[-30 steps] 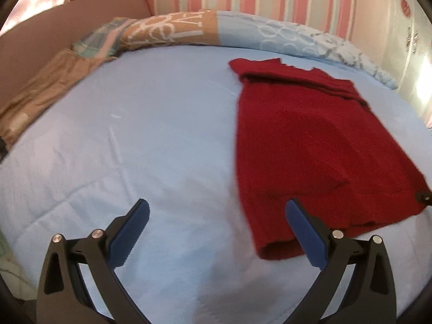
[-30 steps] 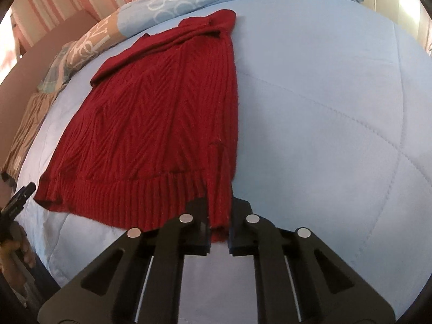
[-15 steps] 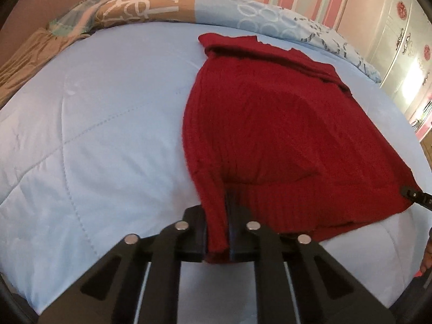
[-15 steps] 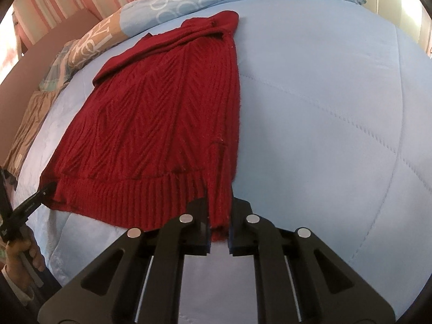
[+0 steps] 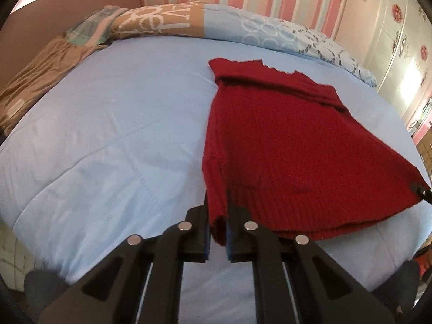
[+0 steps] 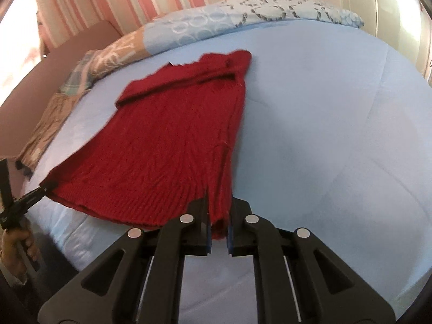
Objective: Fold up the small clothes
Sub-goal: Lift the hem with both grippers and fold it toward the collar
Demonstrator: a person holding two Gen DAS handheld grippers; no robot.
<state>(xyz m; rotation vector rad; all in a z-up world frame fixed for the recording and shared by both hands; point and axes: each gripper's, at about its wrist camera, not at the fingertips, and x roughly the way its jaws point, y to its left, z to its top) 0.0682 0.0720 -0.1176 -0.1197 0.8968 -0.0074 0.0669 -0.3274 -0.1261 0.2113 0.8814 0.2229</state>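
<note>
A red knitted sweater [image 5: 283, 140] lies on the light blue bedspread [image 5: 113, 135], its ribbed hem toward me and its collar end far away. My left gripper [image 5: 218, 216] is shut on the hem's left corner, which hangs lifted between the pads. In the right wrist view the same sweater [image 6: 167, 148] stretches away, and my right gripper [image 6: 218, 213] is shut on the hem's right corner. Both near corners are raised off the bed, so the hem is taut between them. The other gripper's tip shows at the sweater's far corner in each view.
Patterned pillows [image 5: 243, 29] lie along the head of the bed under a pink striped wall. A brown cloth [image 5: 40, 67] is bunched at the bed's left side. A white cupboard [image 5: 399, 43] stands on the right. A hand [image 6: 16, 245] holds the left gripper's handle.
The left gripper was open beside the hem, then shut on its left corner. Both grippers have since risen, lifting the sweater's near edge off the bedspread.
</note>
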